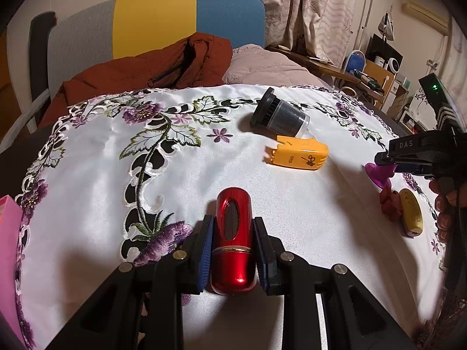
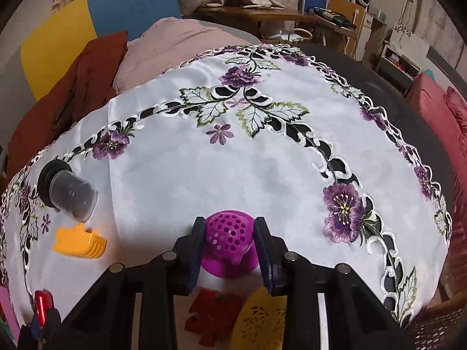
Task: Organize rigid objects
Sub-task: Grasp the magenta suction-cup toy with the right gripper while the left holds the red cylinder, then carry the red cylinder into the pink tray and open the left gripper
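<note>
While both grippers were occupied, the left gripper [image 1: 233, 242] was seen with its jaws narrowed onto the red metallic cylinder [image 1: 233, 239], the blue pads [image 1: 206, 250] pressed against its two flanks near the gold band, low over the near edge of the cloth. The right gripper [image 2: 229, 243] was likewise closed about the purple perforated cup [image 2: 229, 243], gripped across its domed top above the flared base. The cylinder was judged stiff, glossy and probably slippery (a grip across the middle, not the rounded ends, would be preferred); the cup was judged light, rigid plastic, best held at its narrower dome. Other items were left on the cloth: a dark-capped clear jar [image 1: 278, 116] lying on its side, a yellow clip-like case [image 1: 297, 157] just beside it, and, under the right gripper, a red flat cut-out piece [image 2: 214, 315] touching or nearly touching a yellow oval case [image 2: 262, 318]. The surface was covered by a white satin tablecloth [image 2: 189, 180] embroidered with purple flowers, smooth enough that objects might slide. A rust-coloured jacket [image 1: 140, 73] and a multicoloured chair back [image 1: 154, 20] were visible beyond, with cluttered shelving at the far right.
</note>
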Tool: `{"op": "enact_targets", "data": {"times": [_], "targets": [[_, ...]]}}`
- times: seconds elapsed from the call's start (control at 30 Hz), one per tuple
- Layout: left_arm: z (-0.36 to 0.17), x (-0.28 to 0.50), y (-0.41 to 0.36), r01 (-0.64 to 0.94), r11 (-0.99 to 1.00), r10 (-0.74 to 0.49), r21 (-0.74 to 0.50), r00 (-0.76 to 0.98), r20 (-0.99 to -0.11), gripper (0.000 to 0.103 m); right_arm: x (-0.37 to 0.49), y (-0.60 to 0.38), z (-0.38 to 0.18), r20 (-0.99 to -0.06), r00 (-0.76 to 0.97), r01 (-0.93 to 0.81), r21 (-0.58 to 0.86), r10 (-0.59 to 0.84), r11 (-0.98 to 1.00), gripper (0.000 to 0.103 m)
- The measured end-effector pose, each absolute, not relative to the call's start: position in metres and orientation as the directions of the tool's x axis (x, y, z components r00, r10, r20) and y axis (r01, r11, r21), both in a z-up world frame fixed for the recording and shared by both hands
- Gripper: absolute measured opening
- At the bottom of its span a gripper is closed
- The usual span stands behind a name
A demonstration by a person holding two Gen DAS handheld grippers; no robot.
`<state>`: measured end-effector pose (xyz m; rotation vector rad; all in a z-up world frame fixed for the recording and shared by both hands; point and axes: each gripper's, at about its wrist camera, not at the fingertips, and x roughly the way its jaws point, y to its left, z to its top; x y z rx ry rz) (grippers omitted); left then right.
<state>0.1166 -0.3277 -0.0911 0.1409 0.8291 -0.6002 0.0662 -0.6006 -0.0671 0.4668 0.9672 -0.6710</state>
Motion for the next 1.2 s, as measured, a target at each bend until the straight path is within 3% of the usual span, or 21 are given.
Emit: {"op": "enact_targets", "data": {"times": [0.37, 0.53, 0.77, 1.2], "targets": [[-0.088, 0.121, -0.321, 0.552, 0.817, -0.478, -0.166, 0.488, -0.730, 0.026, 0.063, -0.555, -0.040, -0.807, 0.539, 0.600, 0.166, -0.242, 0.783, 0.033], [-0.083, 0.114, -0.309, 0.546, 0.823, -0.470, -0.157, 0.498, -0.729, 0.026, 0.065, -0.521, -0.039, -0.793, 0.598, 0.515, 0.268, -0.118, 0.814, 0.033], [-0.076, 0.105, -0.275, 0.494, 0.839, -0.489, -0.227, 0.503, -0.712, 0.026, 0.072, -0.494, -0.029, -0.759, 0.646, 0.401, 0.247, -0.082, 0.882, 0.033], [-0.047, 0.073, -0.192, 0.403, 0.866, -0.491, -0.295, 0.584, -0.646, 0.026, 0.074, -0.484, -0.032, -0.766, 0.641, 0.358, 0.239, -0.052, 0.903, 0.033]]}}
